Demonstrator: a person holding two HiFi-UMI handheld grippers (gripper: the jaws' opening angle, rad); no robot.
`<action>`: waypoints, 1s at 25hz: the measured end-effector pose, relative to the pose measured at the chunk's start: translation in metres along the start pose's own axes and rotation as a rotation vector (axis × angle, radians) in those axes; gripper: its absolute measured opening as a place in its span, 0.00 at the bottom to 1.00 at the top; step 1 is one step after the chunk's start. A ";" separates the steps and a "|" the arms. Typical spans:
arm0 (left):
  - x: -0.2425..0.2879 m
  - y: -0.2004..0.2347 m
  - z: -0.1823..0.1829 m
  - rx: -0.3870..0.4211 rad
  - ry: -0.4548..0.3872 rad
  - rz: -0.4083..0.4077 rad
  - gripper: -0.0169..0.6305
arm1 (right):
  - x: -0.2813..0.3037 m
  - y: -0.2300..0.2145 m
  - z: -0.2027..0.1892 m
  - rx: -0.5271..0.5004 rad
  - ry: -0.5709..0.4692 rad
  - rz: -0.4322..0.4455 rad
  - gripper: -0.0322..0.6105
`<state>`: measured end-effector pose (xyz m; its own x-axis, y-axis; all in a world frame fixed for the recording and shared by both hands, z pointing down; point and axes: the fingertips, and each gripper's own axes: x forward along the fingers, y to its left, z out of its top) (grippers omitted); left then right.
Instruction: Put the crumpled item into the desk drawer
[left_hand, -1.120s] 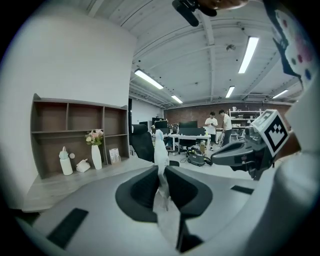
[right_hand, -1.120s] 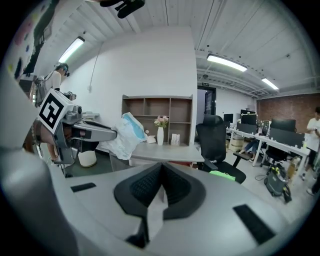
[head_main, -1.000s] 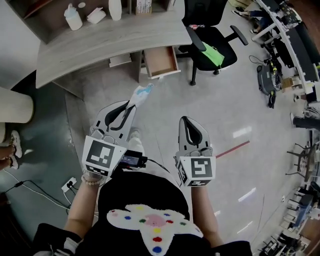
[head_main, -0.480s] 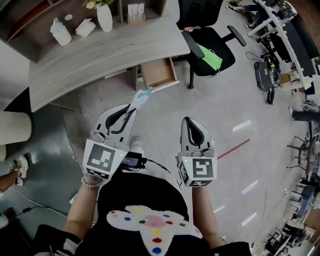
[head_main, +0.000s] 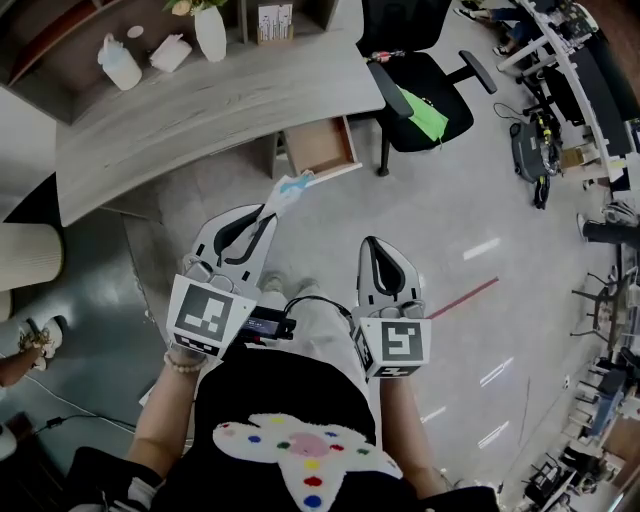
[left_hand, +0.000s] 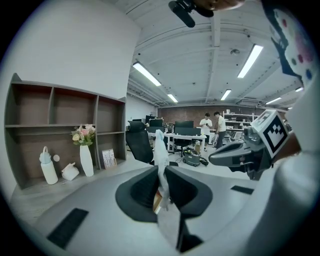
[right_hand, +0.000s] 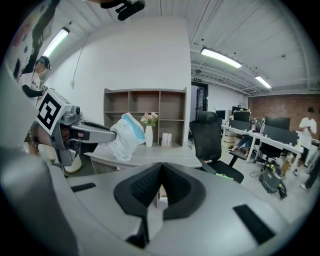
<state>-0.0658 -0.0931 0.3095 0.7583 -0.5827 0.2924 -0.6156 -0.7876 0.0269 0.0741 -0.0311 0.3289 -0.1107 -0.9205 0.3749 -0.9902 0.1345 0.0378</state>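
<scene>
The crumpled white and blue item (head_main: 288, 187) sticks out from the tips of my left gripper (head_main: 262, 215), which is shut on it. In the left gripper view the item (left_hand: 160, 155) stands upright between the dark pads of the left gripper (left_hand: 162, 186). The right gripper view shows the same item (right_hand: 124, 135) at the left. My right gripper (head_main: 372, 243) hangs beside the left one, jaws together and empty; its own view shows the right gripper (right_hand: 160, 182) with nothing between the pads. The open desk drawer (head_main: 322, 147) lies ahead, beyond both grippers.
The curved grey desk (head_main: 200, 110) carries a vase (head_main: 210, 32) and a white bottle (head_main: 118, 62). A black office chair (head_main: 420, 95) stands to the right of the drawer. A white cylinder (head_main: 25, 255) is at the left. Other desks and people fill the far right.
Both grippers have come a little closer to the desk and drawer, the item still held in the left one. The person's legs now show below the grippers.
</scene>
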 end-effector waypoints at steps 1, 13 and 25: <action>0.001 -0.001 0.000 0.001 0.000 0.004 0.10 | 0.001 -0.001 0.000 0.000 0.001 0.004 0.05; 0.007 -0.004 0.007 0.002 0.006 0.079 0.10 | 0.014 -0.014 0.011 -0.031 -0.021 0.093 0.05; 0.019 -0.011 0.002 -0.010 0.021 0.109 0.10 | 0.018 -0.030 -0.008 -0.026 0.032 0.129 0.05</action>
<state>-0.0439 -0.0955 0.3130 0.6819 -0.6607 0.3139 -0.6967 -0.7174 0.0035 0.1021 -0.0490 0.3418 -0.2337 -0.8828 0.4075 -0.9653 0.2609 0.0117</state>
